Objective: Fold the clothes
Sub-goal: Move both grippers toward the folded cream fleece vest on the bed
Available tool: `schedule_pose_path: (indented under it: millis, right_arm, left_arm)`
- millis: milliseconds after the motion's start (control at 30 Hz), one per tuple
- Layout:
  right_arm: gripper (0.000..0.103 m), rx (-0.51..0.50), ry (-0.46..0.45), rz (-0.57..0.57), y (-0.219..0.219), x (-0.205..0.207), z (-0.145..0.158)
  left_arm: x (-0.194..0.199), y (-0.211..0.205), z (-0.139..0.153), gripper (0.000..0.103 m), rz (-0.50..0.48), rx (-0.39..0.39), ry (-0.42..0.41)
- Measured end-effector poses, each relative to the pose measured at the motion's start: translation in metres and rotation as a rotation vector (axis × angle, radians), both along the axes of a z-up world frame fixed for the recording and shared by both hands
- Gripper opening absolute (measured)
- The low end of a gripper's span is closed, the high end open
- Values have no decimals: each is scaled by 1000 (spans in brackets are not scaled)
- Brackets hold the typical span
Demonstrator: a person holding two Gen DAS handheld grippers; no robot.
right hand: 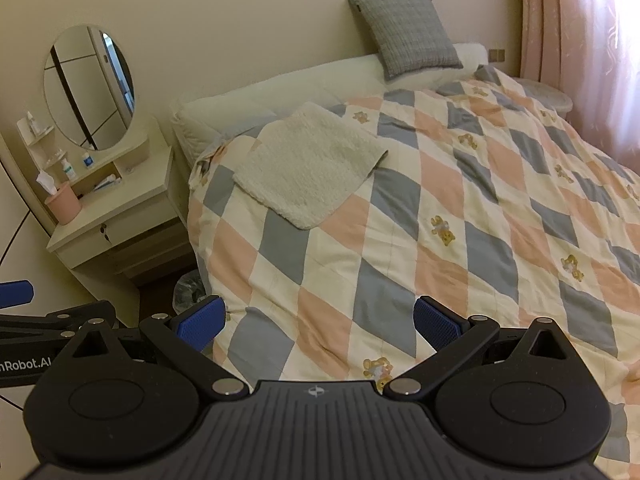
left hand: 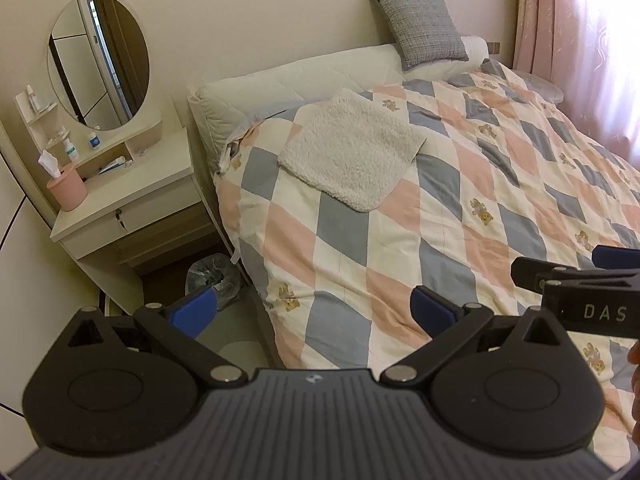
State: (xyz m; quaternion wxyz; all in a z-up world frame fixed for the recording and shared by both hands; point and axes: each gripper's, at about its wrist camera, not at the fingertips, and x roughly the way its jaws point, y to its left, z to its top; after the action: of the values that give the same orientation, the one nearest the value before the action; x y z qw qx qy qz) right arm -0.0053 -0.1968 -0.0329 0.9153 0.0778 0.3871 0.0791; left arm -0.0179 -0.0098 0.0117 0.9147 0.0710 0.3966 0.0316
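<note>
Both grippers hang above the near end of the bed w/ nothing in them: left gripper [left hand: 314,310] has its blue pads spread wide, empty air over the quilt between them, and right gripper [right hand: 318,322] is spread the same way, also holding nothing. The two sit side by side, close tog. The folded garment [left hand: 352,154], a cream fleecy piece already in a neat squarish stack, lies flat on the checked quilt [left hand: 460,216] well beyond both grippers, up toward the headboard end and nearer the quilt's left edge than its middle. Past the garment, at the head of the bed, a grey cushion [left hand: 420,24] leans upright against the wall. Left of the garment, off the bed, stands a cream dressing table [left hand: 132,196] w/ an oval mirror [left hand: 98,60] above it and a pink tissue holder [left hand: 66,186] on its top. Pink curtain [left hand: 580,40] hangs far right of the garment, across the bed.
</note>
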Motion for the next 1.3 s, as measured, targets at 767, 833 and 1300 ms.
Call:
schedule_pose_path:
  millis: [767, 833, 1300]
  right_arm:
    - [103, 35, -68, -39, 8, 23, 10]
    - [103, 33, -66, -48, 12, 31, 8]
    - [103, 30, -10, -118, 34, 129, -10]
  left_arm:
    - [41, 27, 2, 102, -34, -27, -21]
    - [52, 29, -1, 102, -43, -19, -25]
    - [174, 52, -30, 102, -104, -16, 17]
